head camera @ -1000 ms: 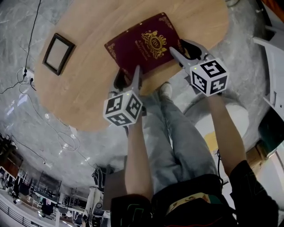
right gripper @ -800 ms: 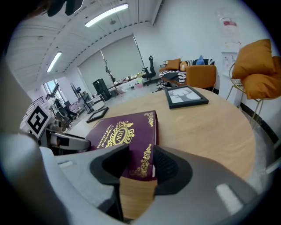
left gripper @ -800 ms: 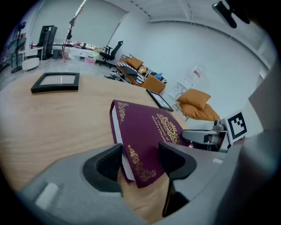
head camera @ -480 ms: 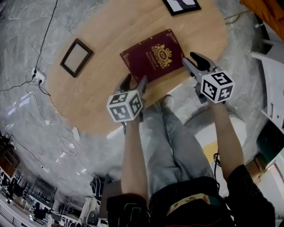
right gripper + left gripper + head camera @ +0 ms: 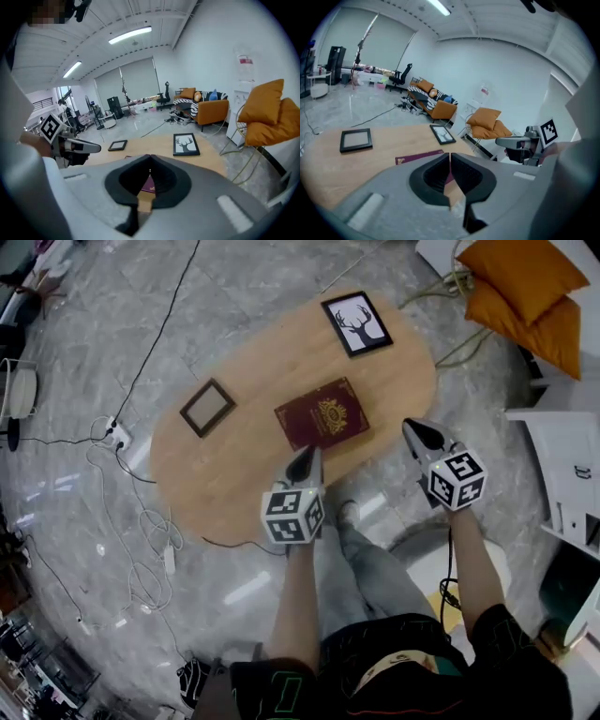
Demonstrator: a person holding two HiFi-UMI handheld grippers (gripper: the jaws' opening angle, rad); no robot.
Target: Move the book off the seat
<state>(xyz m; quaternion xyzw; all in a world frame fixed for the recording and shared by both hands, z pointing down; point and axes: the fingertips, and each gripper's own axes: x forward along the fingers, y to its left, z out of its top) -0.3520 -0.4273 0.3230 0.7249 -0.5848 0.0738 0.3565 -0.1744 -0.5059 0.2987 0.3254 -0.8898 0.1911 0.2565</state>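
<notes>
Two grippers are held clear of the book (image 5: pixel 322 414), laid flat mid-table (image 5: pixel 234 465), in head view: left gripper (image 5: pixel 306 463) and right gripper (image 5: pixel 417 432) empty, delivery judged done | left gripper view: jaws closing to a touch, nothing between | right gripper view: jaws shut, empty, book glimpsed beyond.

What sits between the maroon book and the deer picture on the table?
Nothing. In the head view, only a bare stretch of the wooden table separates the book from the deer picture.
</notes>
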